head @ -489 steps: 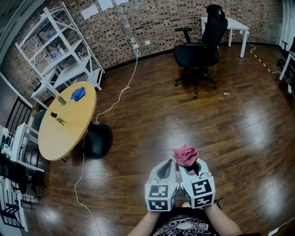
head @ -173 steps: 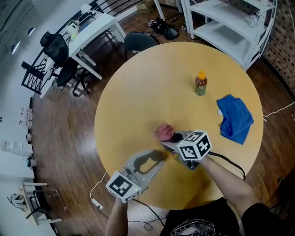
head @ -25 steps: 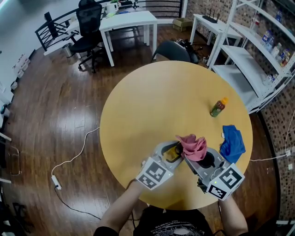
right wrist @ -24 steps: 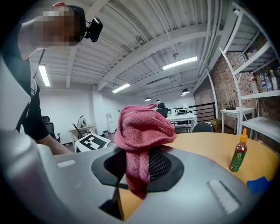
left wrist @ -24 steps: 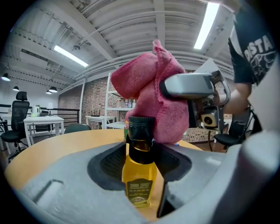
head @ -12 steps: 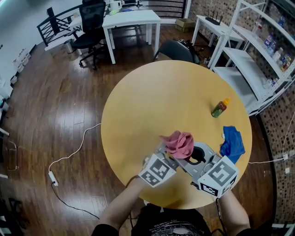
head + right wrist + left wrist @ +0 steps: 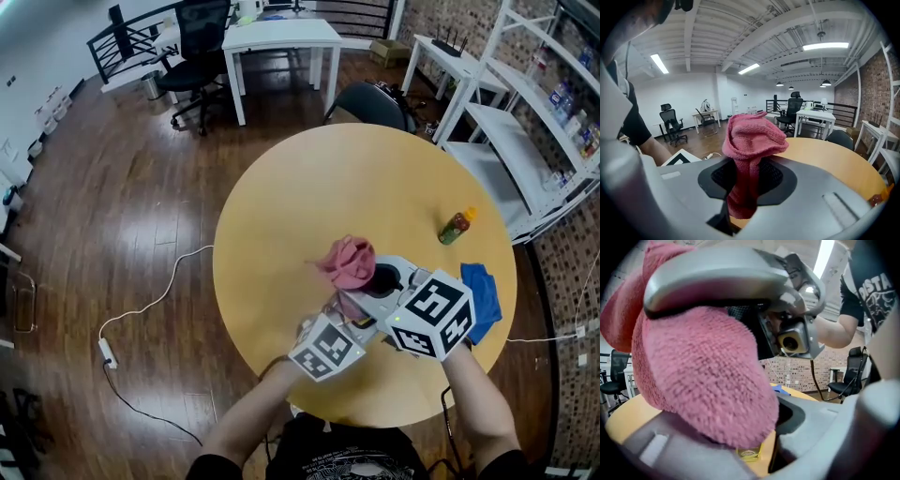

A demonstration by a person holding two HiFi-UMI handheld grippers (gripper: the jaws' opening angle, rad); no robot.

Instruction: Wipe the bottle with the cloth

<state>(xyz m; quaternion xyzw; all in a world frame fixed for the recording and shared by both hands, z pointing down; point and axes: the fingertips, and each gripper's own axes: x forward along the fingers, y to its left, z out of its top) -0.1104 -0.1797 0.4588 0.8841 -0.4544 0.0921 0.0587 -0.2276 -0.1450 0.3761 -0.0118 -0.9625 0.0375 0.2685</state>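
I saw the bunched pink cloth [image 7: 349,262] pressed over the bottle [image 7: 749,454]; only its yellow label showed beneath.

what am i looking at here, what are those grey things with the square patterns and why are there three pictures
There is no robot here. A person holds a hand-held claw in each hand, and the patterned cubes are part of those claws. The head view comes from a camera on the person's head, looking down. The other two views come from a camera riding on each claw, looking along its jaws. The right claw is clamped on a pink cloth. The left claw grips a small bottle with a yellow label, mostly hidden behind that cloth. On the round table there is also a second bottle with an orange cap, and near it a blue cloth.
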